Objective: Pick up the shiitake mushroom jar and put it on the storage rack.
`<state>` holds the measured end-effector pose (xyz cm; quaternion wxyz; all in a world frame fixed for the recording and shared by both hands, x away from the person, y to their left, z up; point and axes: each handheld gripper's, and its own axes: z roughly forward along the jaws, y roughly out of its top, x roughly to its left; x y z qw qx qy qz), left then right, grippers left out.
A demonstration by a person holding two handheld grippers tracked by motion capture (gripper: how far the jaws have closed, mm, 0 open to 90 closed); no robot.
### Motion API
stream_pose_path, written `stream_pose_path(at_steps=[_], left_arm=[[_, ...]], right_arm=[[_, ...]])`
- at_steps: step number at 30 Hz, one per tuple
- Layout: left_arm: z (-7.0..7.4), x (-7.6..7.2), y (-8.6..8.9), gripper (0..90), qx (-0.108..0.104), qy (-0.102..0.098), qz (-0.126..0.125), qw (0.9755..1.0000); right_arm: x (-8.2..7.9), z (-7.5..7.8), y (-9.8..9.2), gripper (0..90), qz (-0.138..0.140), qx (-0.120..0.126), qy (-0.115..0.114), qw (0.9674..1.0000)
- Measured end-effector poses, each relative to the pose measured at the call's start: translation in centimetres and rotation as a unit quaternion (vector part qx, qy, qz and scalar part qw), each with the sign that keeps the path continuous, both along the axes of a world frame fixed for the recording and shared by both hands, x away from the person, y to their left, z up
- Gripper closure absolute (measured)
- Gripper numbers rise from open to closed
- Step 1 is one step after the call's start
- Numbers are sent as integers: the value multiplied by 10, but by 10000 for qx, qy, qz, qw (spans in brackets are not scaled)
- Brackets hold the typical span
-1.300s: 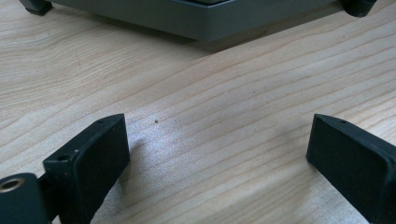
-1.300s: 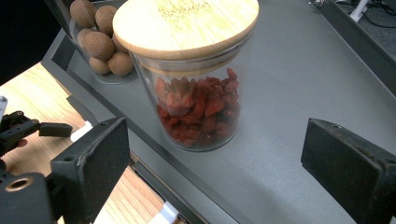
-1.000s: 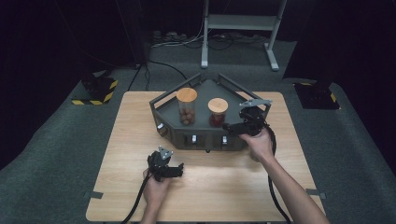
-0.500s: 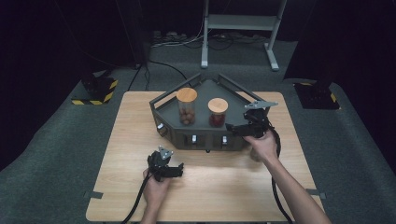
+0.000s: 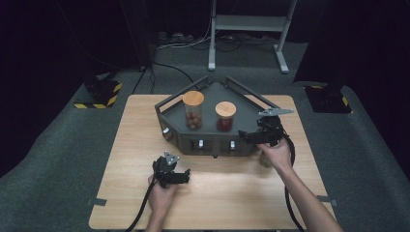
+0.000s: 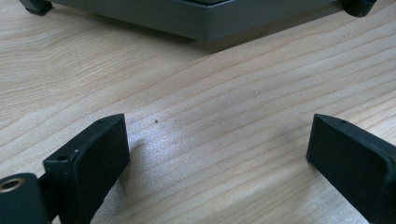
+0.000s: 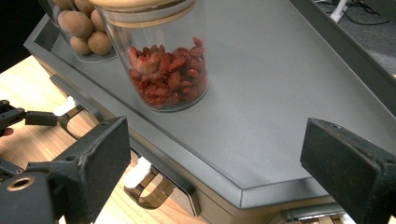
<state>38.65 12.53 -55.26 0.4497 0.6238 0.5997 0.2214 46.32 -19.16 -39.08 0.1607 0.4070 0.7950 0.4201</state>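
With our right gripper jaws spread empty beside the berry jar, we risk tipping it off the tray; our left gripper rests open on the table.

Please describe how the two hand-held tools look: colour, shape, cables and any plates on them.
Both tools are black. The left tool and the right tool each carry a grey three-cornered plate on top and trail a black cable toward the person. Each ends in two flat, blocky black fingers. The forearms are bare, with no sleeves in sight.
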Motion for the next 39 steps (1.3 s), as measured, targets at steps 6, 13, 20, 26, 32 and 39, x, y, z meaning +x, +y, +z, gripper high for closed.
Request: stream_pose_path(at_steps=[6, 13, 20, 26, 32, 39], left_arm=[[0, 0, 0, 59, 1, 1, 0, 10000], [0, 0, 0, 59, 0, 1, 1, 10000], [0, 0, 0, 59, -2, -2, 2, 10000], [0, 0, 0, 59, 12, 5, -4, 10000], [0, 0, 0, 59, 4, 1, -2, 10000], [0, 0, 0, 59, 9, 5, -2, 10000]], right_arm=[[-3, -1, -4, 83, -37, -17, -26, 10000], [-6, -4, -10, 82, -74, 45, -7, 10000], [-10, -6, -15, 82, -112, 34, -47, 9999], [-14, -8, -21, 82, -167, 49, -76, 9998], [-17, -11, -26, 82, -208, 61, -52, 9998], [-19, -16, -32, 82, -265, 92, -20, 9996]])
